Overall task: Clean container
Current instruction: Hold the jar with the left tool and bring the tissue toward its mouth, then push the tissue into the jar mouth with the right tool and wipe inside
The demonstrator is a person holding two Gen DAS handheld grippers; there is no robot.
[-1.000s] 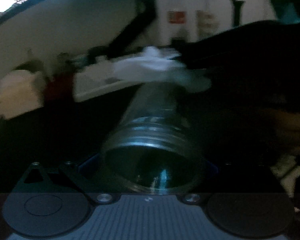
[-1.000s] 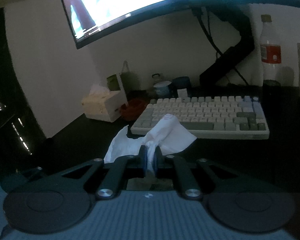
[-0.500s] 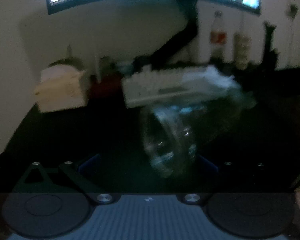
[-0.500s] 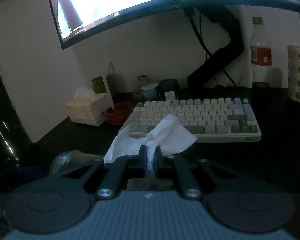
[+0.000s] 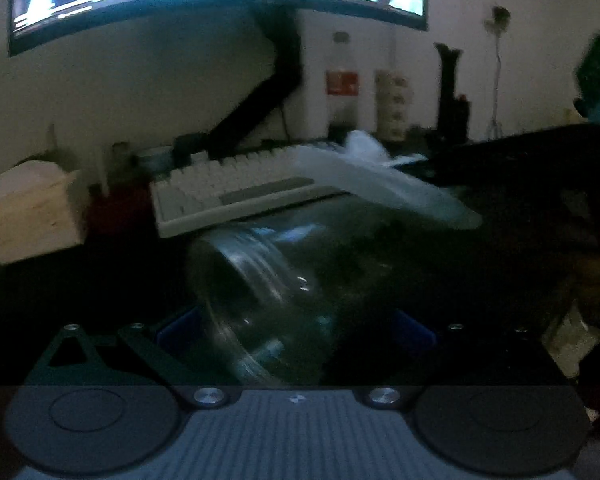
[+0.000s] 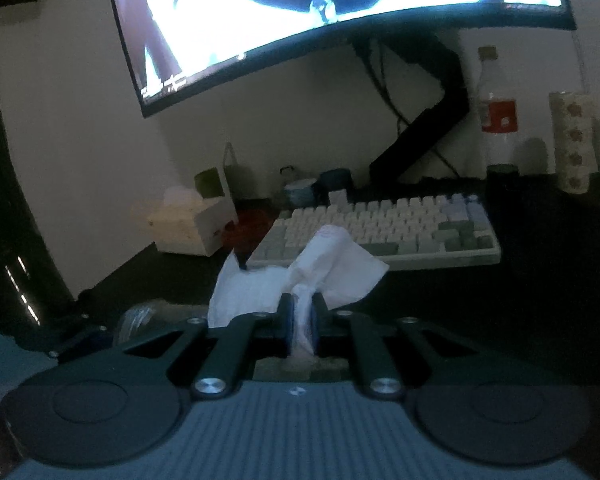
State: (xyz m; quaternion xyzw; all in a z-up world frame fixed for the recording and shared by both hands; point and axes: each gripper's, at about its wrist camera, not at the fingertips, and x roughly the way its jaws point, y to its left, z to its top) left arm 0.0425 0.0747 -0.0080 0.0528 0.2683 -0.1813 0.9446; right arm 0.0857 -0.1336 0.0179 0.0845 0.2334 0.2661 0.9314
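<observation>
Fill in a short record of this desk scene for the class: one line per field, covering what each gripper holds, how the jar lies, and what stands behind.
left gripper: shut on the glass jar
jar pose: tilted on its side, open mouth toward lower left of the left wrist view
right gripper: shut on the white tissue
tissue and jar: contact cannot be told
behind: keyboard, tissue box, curved monitor, bottle with red label
surface: dark desk

Left hand-held gripper (image 5: 296, 320): jaws set wide, blue pads either side of a clear glass jar (image 5: 268, 304) lying tilted, mouth toward cam. Right hand-held gripper (image 6: 299, 316): jaws closed nearly together, pinching a white tissue (image 6: 320, 272) between blue pads; tissue fans out fwd.
</observation>
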